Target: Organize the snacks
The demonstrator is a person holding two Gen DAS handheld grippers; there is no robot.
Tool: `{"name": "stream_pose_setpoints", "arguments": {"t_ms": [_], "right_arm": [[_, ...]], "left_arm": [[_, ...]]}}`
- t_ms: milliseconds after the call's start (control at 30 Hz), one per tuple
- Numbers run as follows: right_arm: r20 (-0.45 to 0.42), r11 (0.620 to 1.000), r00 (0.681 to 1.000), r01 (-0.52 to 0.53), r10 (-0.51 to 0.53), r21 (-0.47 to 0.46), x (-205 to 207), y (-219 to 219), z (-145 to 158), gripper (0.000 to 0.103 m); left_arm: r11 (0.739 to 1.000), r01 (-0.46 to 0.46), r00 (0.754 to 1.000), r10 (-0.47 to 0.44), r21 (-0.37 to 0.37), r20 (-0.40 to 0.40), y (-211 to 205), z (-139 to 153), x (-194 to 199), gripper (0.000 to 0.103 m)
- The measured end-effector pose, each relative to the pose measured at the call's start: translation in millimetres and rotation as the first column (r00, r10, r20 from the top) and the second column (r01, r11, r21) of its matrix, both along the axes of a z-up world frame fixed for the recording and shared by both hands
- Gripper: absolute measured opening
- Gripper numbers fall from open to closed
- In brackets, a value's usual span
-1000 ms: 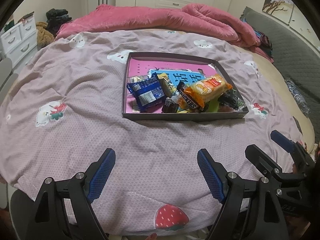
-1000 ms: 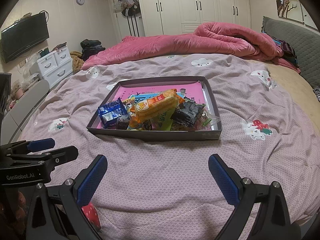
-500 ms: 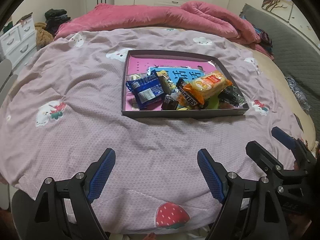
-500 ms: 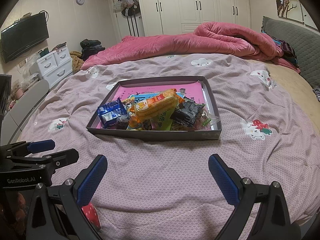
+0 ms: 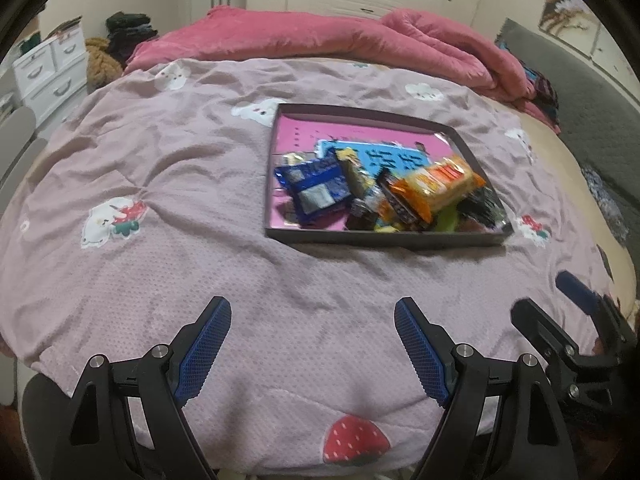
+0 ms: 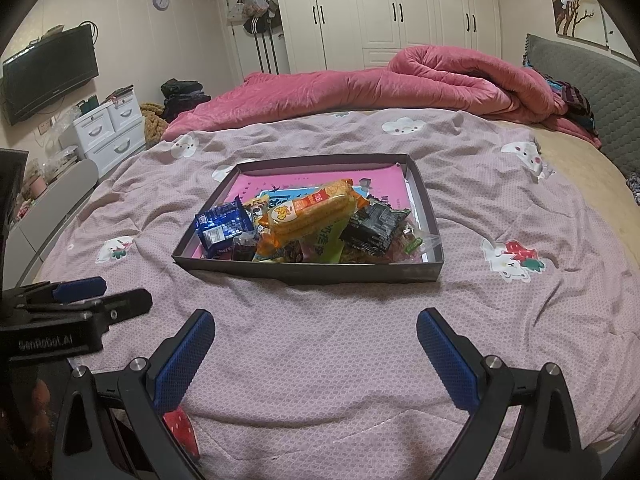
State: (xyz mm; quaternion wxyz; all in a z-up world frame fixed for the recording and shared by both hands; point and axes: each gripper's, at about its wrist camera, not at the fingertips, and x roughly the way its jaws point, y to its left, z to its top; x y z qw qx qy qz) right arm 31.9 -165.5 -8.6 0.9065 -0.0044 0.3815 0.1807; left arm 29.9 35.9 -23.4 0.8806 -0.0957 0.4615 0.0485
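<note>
In a bedroom, a lilac quilt [image 6: 320, 352] covers the bed, where a shallow dark box [image 6: 308, 272] keeps a heap of snacks [image 6: 304, 220] together on the soft bedding. We hold the left gripper [image 5: 312, 344] and right gripper [image 6: 316, 356] low at the near edge, both spread apart and empty. The snacks lie jumbled, an orange packet [image 6: 310, 210] on top, which fits sorting ahead or gathering done.

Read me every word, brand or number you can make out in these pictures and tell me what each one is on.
"GenRobot.AI": white lettering, soft but legible, on the left gripper body, seen from the right wrist view.
Blue card on the tray floor: large Chinese characters, too blurred to read.
Orange snack pack: printing unreadable.
Blue snack packet: label too small.
Wall clock: numerals too small.
</note>
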Motion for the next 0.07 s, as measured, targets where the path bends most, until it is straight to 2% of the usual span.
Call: {"name": "stream_pose_setpoints", "arguments": {"t_ms": [67], "right_arm": [[-0.008, 1.0, 1.0, 0.001, -0.001, 0.006, 3.3, -2.7, -2.0, 0.102]], "left_arm": [[1.0, -0.026, 1.0, 0.026, 0.003, 0.0, 9.9, -2.2, 4.3, 0.085]]}}
